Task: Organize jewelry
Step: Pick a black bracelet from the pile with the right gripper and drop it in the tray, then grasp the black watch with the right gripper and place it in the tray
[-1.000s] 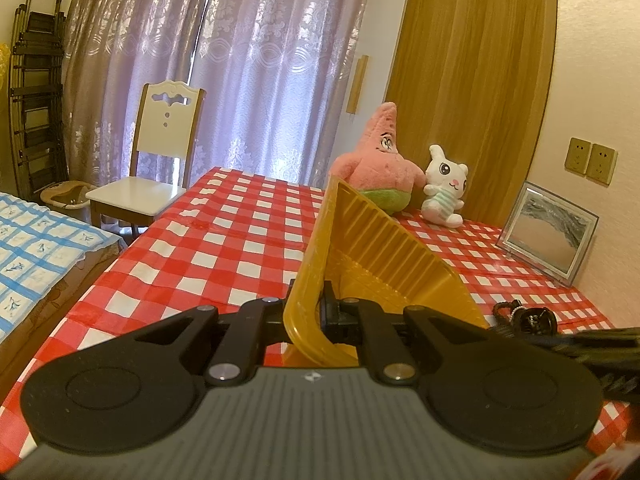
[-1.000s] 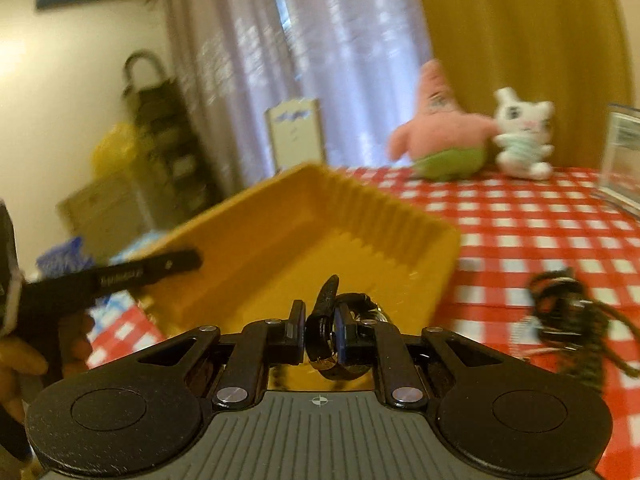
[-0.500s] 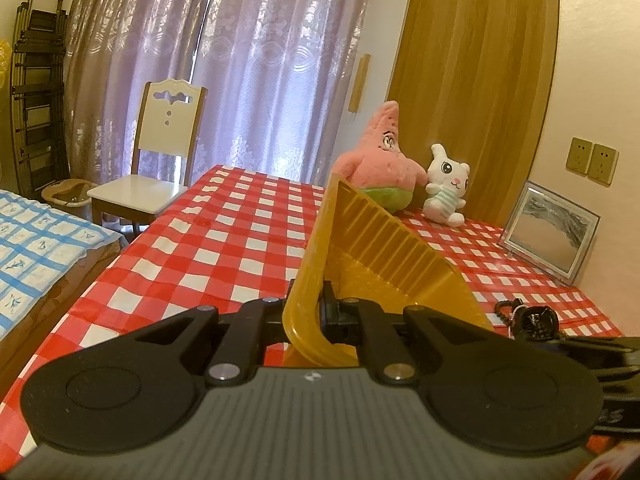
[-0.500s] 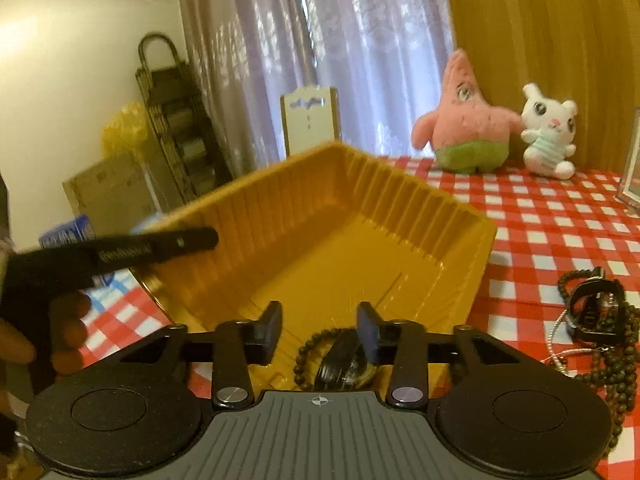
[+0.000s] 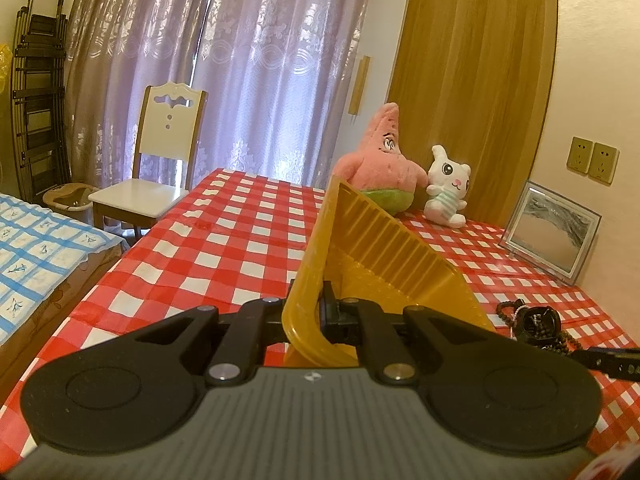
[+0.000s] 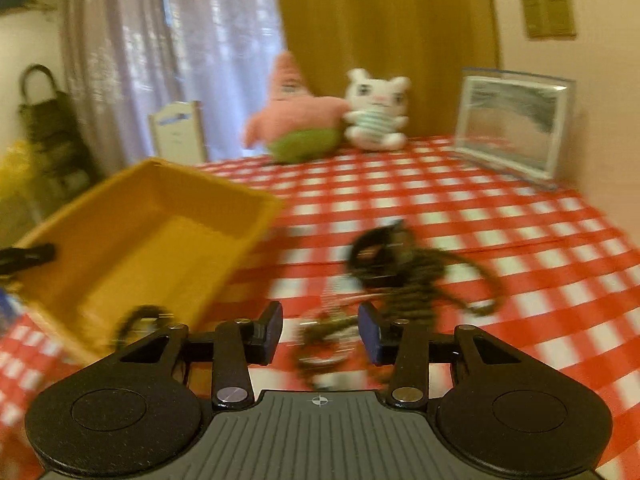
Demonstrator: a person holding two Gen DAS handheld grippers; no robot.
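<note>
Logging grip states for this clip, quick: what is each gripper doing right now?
Left gripper: shut on the rim of the yellow tray.
Right gripper: open, holding nothing, above the jewelry pile.

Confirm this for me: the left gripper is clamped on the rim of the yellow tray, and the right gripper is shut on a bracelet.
Not quite. The left gripper does clamp the yellow tray by its rim, but the right wrist view shows the right gripper with open jaws, empty, facing the jewelry pile on the table.

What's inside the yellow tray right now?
A dark beaded bracelet lies at the yellow tray's near end; the rest looks bare. The right gripper body hides the nearest corner.
</note>
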